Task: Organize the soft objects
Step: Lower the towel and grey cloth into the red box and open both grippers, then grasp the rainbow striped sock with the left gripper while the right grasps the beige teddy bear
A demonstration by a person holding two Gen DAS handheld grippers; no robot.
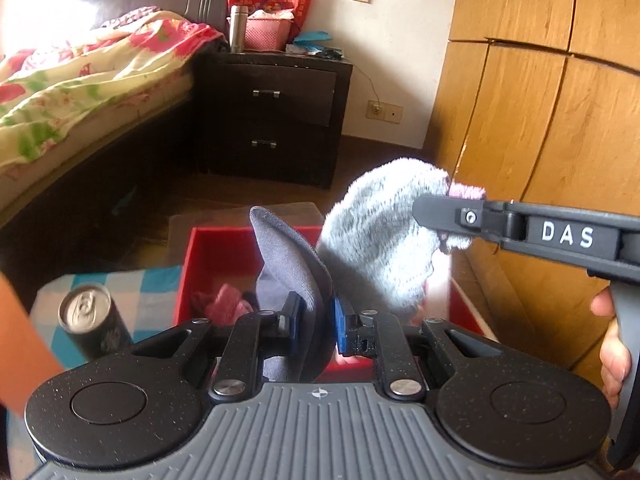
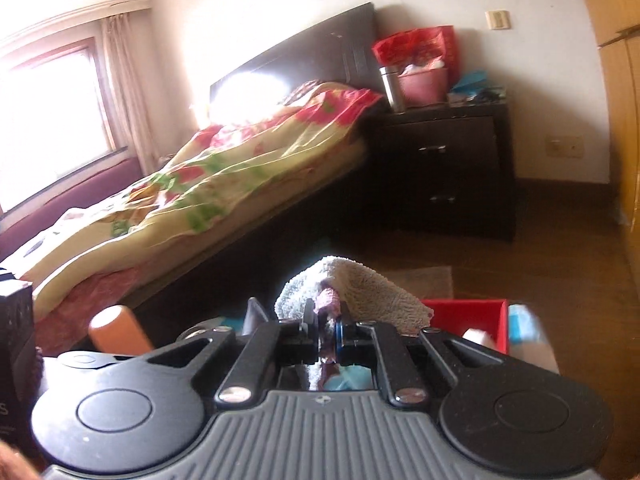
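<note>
In the left wrist view my left gripper (image 1: 314, 322) is shut on a dark grey cloth piece (image 1: 288, 256) that stands up between its pads above a red box (image 1: 208, 256). Something pink and soft (image 1: 228, 304) lies inside the box. From the right, my right gripper (image 1: 430, 216) comes in shut on a fluffy light grey sock (image 1: 380, 236) with a pink cuff, which hangs over the box's right side. The right wrist view shows the right gripper (image 2: 328, 332) pinching that fluffy sock (image 2: 372, 292), with the red box (image 2: 464, 312) just beyond.
A drink can (image 1: 90, 318) stands on a blue checked cloth (image 1: 140, 288) left of the box. An orange object (image 2: 116, 332) and a black carton (image 2: 14, 340) sit at the left. Bed (image 2: 200, 184), dark nightstand (image 1: 276, 116) and wooden wardrobe (image 1: 540, 120) ring the floor.
</note>
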